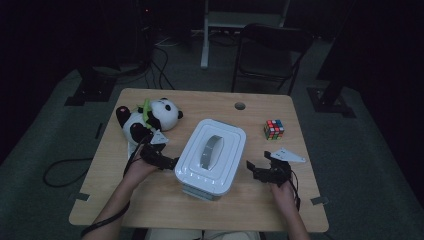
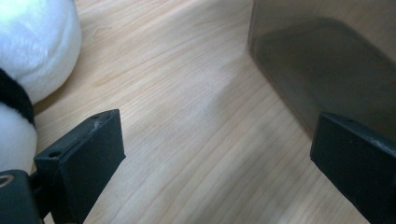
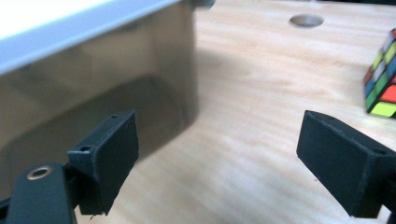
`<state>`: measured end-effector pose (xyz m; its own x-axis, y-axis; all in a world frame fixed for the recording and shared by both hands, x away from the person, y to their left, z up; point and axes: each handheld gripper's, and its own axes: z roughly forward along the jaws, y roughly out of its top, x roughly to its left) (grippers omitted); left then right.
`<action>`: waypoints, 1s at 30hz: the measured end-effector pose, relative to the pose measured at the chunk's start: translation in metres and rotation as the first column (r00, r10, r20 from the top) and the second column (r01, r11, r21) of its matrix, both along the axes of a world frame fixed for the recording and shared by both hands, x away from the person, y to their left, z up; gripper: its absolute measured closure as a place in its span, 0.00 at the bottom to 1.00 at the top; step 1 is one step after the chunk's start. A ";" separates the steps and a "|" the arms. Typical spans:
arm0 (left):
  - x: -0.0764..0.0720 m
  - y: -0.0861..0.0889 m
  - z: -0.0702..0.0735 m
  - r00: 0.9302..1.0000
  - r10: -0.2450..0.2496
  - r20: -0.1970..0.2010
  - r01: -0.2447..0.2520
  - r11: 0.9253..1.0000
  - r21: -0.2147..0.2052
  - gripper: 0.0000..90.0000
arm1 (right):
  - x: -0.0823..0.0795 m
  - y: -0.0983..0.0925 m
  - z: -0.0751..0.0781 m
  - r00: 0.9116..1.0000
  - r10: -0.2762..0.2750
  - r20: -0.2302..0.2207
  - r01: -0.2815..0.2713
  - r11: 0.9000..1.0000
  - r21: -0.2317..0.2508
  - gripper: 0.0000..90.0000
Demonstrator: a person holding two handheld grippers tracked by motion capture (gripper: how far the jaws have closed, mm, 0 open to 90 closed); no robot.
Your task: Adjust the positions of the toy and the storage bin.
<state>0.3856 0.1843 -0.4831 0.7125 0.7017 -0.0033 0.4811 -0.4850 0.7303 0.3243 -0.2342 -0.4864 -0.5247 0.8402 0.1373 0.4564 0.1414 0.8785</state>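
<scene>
A lidded white container (image 1: 211,158) stands near the table's (image 1: 165,200) front edge, flanked by the left gripper (image 1: 170,162) and right gripper (image 1: 254,170), both with jaws spread wide and empty. Beyond the container lie a plush panda (image 1: 147,119) to the left and a colour cube (image 1: 273,129) to the right; no writing is legible.

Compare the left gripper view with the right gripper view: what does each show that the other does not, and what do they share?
Left gripper view alone: the panda plush toy, its white fur with a black band, at the left edge beside the open left tongs.

Right gripper view alone: the colourful puzzle cube, the round hole in the table, the box's white lid and the open right tongs.

Both: the translucent storage box wall and the wooden table.
</scene>
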 end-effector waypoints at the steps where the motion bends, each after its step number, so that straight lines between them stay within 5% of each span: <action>1: -0.001 0.001 -0.001 1.000 0.000 -0.004 0.000 1.000 0.004 0.04 | 0.002 -0.003 0.001 1.000 -0.015 0.002 0.015 1.000 0.013 0.14; 5: -0.006 0.005 -0.003 1.000 -0.008 -0.005 0.008 1.000 0.013 0.04 | 0.012 -0.012 0.006 0.999 -0.053 0.008 0.053 0.998 0.044 0.15; 10: -0.012 0.015 -0.002 1.000 0.002 0.000 -0.002 1.000 0.011 0.04 | 0.025 -0.021 0.014 0.989 -0.147 0.003 0.147 0.989 -0.018 0.14; 13: -0.015 0.019 -0.002 1.000 0.003 -0.007 -0.003 1.000 0.019 0.04 | 0.032 -0.029 0.019 0.989 -0.146 0.027 0.147 0.989 -0.008 0.13; 20: -0.029 0.026 -0.006 1.000 -0.010 -0.020 0.010 0.999 0.037 0.04 | 0.065 -0.050 0.021 0.957 -0.289 0.017 0.290 0.956 -0.051 0.13; 30: -0.042 0.035 -0.017 0.999 0.004 -0.034 -0.003 0.999 0.036 0.04 | 0.106 -0.051 0.003 0.946 -0.321 -0.044 0.313 0.941 -0.129 0.13</action>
